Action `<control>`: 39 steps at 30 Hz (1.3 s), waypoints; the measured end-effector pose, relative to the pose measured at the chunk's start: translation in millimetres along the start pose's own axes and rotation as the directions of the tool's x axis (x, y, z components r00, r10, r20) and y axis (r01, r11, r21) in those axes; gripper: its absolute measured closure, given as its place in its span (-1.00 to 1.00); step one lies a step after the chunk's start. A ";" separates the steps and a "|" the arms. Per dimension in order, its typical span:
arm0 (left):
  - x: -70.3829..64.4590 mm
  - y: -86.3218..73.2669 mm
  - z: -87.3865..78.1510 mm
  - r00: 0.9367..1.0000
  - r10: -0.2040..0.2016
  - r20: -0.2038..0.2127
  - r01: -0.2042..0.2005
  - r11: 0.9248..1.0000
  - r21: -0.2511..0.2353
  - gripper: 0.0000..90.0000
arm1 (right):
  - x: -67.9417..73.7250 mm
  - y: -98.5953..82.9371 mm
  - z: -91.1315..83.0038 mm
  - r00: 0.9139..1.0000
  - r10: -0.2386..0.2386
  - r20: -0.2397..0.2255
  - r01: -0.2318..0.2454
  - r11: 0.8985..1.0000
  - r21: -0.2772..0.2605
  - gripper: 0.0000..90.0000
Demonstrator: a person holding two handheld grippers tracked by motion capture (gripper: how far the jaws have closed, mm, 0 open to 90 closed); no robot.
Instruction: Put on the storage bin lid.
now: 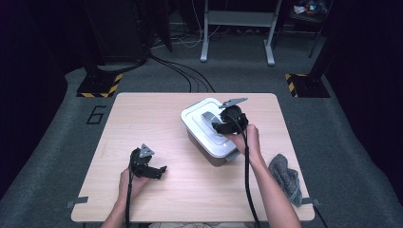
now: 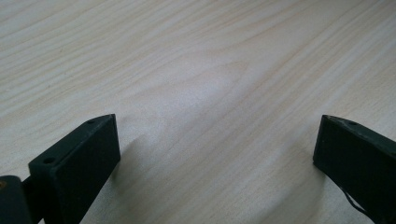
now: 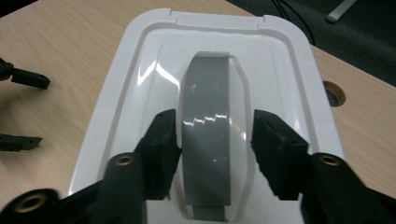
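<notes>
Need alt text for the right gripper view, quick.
The right gripper straddles the grey handle on a white lid, jaws open on either side, the left-hand one touching or nearly so. The wooden table lies around it.

Lidded box (image 1: 209,128) under right gripper (image 1: 219,126), handle (image 3: 206,135) between its 2 jaws; cloth (image 1: 285,176) right of it; left gripper (image 1: 159,172) well left.
</notes>
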State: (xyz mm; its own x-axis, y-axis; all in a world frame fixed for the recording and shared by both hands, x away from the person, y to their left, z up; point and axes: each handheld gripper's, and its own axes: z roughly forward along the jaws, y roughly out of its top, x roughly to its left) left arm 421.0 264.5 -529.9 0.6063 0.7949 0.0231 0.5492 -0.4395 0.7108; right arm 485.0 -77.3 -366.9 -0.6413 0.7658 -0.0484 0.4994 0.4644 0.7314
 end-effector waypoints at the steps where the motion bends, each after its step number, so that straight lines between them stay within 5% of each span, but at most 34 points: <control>1: 0.0 0.0 0.0 1.000 0.000 0.000 0.000 1.000 0.000 -0.99 | -0.7 -0.2 -1.0 1.000 0.016 0.005 -0.016 1.000 -0.009 -0.13; 8: 0.0 0.0 0.1 1.000 0.000 0.000 0.000 1.000 -0.001 -0.99 | -15.1 -4.6 -15.1 0.997 0.062 0.050 -0.059 0.996 -0.068 -0.65; 19: -0.4 -0.1 0.4 1.000 -0.007 0.000 0.007 1.000 -0.006 -0.99 | -54.8 -23.7 -27.5 0.978 0.160 0.134 -0.141 0.980 -0.140 -0.77; 26: -0.5 -0.1 0.3 1.000 -0.006 -0.002 0.006 1.000 -0.006 -0.99 | -86.4 -48.2 -27.4 0.945 0.253 0.207 -0.219 0.960 -0.174 -0.82; 39: -0.5 -0.1 0.2 1.000 -0.005 -0.003 0.005 1.000 -0.005 -1.00 | -123.1 -92.9 -7.6 0.885 0.395 0.245 -0.358 0.916 -0.183 -0.83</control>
State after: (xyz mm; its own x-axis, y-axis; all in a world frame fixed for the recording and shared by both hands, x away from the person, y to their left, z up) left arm 420.8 264.0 -530.1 0.6022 0.7981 0.0214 0.5490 -0.4334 0.7147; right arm 513.1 -218.0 -423.8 -0.2275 0.9705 0.0796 0.5806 0.0695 0.8112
